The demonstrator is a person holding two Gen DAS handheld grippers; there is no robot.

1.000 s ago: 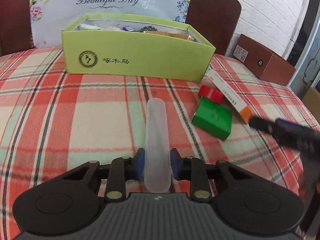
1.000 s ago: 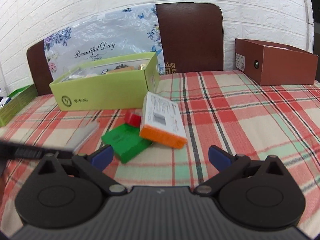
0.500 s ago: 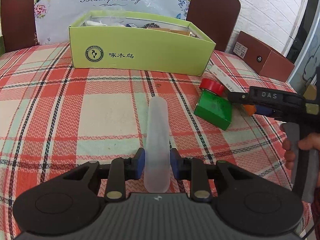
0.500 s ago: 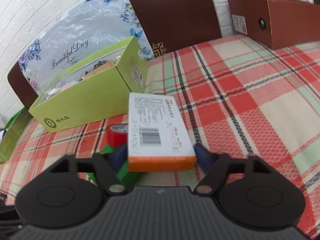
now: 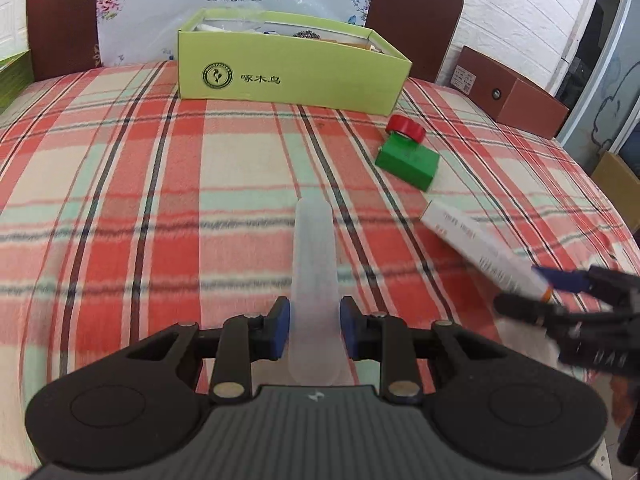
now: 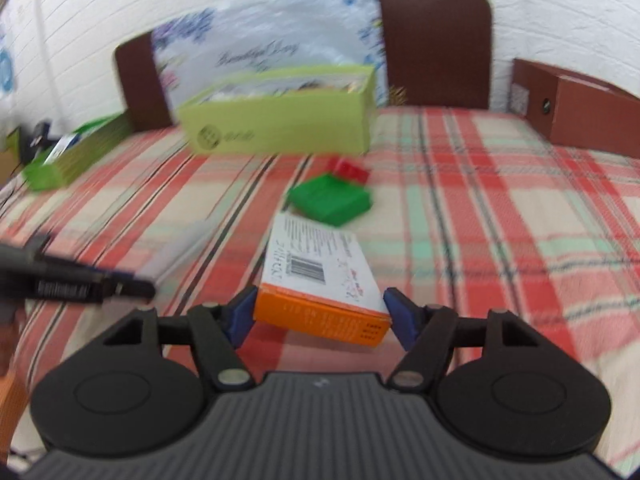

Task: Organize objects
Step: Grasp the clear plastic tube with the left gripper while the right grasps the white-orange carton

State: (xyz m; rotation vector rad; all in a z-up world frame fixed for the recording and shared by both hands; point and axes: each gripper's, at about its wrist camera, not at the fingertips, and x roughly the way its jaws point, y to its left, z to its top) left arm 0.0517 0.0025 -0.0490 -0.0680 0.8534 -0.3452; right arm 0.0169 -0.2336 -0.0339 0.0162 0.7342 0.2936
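Observation:
My left gripper [image 5: 313,330] is shut on a frosted translucent case [image 5: 313,280] that sticks out forward over the plaid tablecloth. Between the blue pads of my right gripper [image 6: 320,314] sits a white and orange carton [image 6: 320,276], gripped by its orange end and lifted off the cloth. In the left wrist view the same carton [image 5: 476,252] hangs at the right, held by the right gripper [image 5: 548,286]. A green box [image 5: 408,160] and a red tape roll [image 5: 406,127] lie ahead. The lime green open box [image 5: 292,80] stands at the back.
A brown cardboard box [image 5: 512,96] sits at the far right edge of the table. Another green box [image 6: 76,152] with items lies at the left. Two brown chair backs [image 5: 414,16] and a floral bag [image 5: 236,4] stand behind the lime box.
The right gripper closed on the white and orange carton and pulled it back from beside the green box. Both grippers drew away from the lime box, the left still holding the case.

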